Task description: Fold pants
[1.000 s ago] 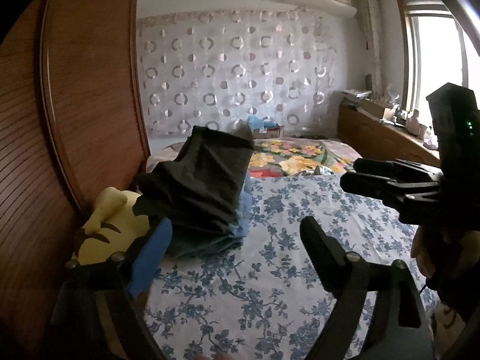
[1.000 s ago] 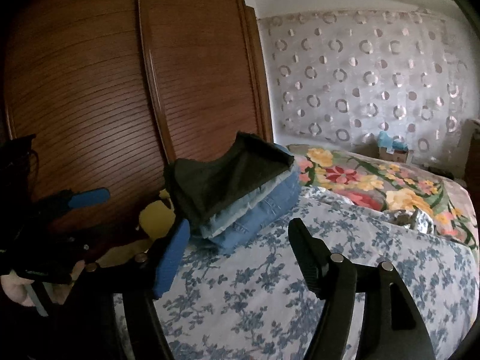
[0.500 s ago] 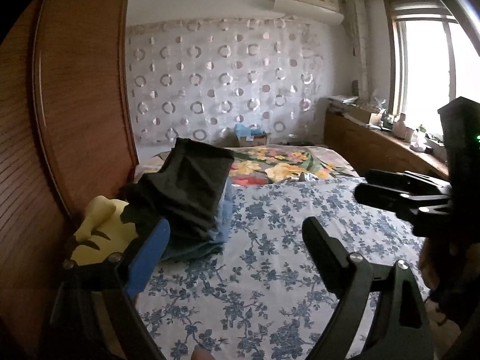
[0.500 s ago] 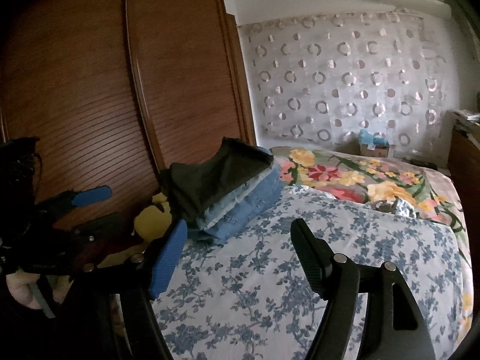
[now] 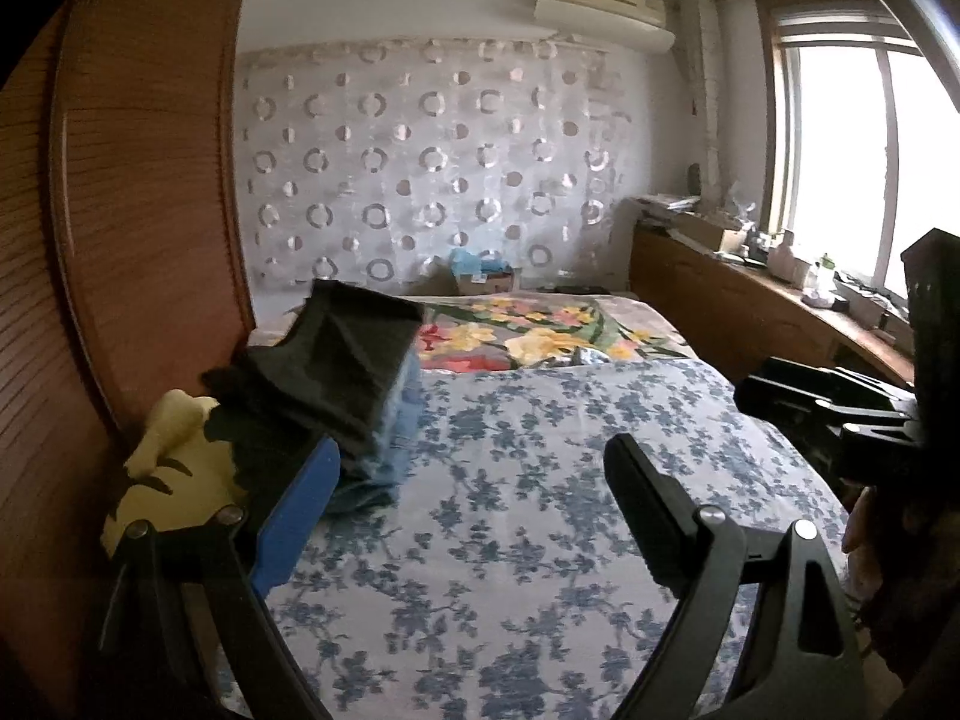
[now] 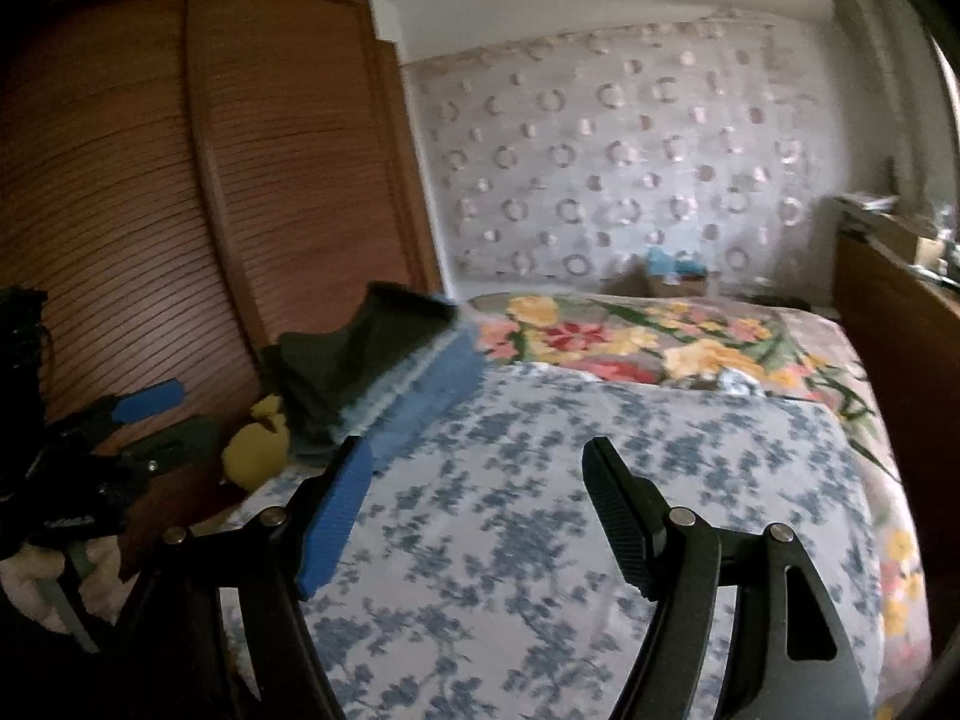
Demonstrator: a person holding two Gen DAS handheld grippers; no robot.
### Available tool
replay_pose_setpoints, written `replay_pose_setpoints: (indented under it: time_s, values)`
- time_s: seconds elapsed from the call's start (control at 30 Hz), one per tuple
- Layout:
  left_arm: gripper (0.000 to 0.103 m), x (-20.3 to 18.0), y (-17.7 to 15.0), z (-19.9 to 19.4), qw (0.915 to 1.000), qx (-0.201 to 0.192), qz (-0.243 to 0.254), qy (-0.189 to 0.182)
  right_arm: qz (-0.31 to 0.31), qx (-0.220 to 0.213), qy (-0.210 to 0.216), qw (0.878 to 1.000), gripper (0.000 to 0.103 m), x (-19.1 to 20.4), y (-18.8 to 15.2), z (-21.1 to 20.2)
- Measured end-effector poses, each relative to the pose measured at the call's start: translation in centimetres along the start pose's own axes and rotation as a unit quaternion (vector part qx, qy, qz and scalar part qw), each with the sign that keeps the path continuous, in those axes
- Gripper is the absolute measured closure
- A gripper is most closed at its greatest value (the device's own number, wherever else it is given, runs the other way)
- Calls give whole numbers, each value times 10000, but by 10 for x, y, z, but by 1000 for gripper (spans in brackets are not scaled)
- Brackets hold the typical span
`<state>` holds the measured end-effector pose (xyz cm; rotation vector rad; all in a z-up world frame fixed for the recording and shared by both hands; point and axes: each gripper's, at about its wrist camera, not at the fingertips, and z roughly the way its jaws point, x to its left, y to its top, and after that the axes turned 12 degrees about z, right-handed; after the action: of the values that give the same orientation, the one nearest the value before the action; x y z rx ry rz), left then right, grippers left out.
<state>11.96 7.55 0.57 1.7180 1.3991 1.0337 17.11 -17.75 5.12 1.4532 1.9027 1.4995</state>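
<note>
Left gripper [image 5: 474, 468] is hanging above the bed, jaws spread wide, nothing between them; one finger is carrying a blue pad [image 5: 297, 516], the other is plain black. Right gripper [image 6: 474, 468] is showing likewise: jaws parted, empty, blue pad on its left finger, ribbed black finger [image 6: 618, 516] on its right. Each gripper is also appearing at the edge of the other's view, the right one at the far right of the left wrist view, the left one low at the left of the right wrist view.

Blue floral sheet [image 5: 510, 510] is lying flat beneath both grippers. Right wrist view is blurring somewhat.

Further on, at the sheet's left edge, the folded dark pants [image 5: 336, 372] are sitting on top of a stack of folded denim [image 6: 432, 396], beside the wooden wardrobe doors [image 6: 150, 210]. Neither gripper is touching the stack. A yellow plush toy [image 5: 174, 480] is lying just beside the stack's near end, partly hidden by it, against the wardrobe.

Beyond the sheet, a bright flowered blanket [image 5: 540, 330] is covering the far part of the bed. A small cardboard box [image 5: 486, 282] is sitting past it, at the foot of a circle-patterned curtain [image 5: 432, 180]. An air conditioner [image 5: 600, 6] is hanging above the curtain; a window [image 5: 870, 168] is glaring at the right over a cluttered wooden counter [image 5: 750, 306].
</note>
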Motion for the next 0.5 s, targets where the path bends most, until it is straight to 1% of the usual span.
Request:
replay_pose_setpoints:
  time_s: [0.17,0.3,0.5]
  values:
    - [13,-20,4,5,9999,-13,25,-155,109,-244,-443,9987,28,-7,-3,-20]
    - [13,-33,10,5,9997,-24,34,-257,184,-315,-655,9972,28,-7,-4,-32]
    - [13,-47,23,-4,9995,-159,76,-255,196,-500,-899,9945,28,0,-7,-48]
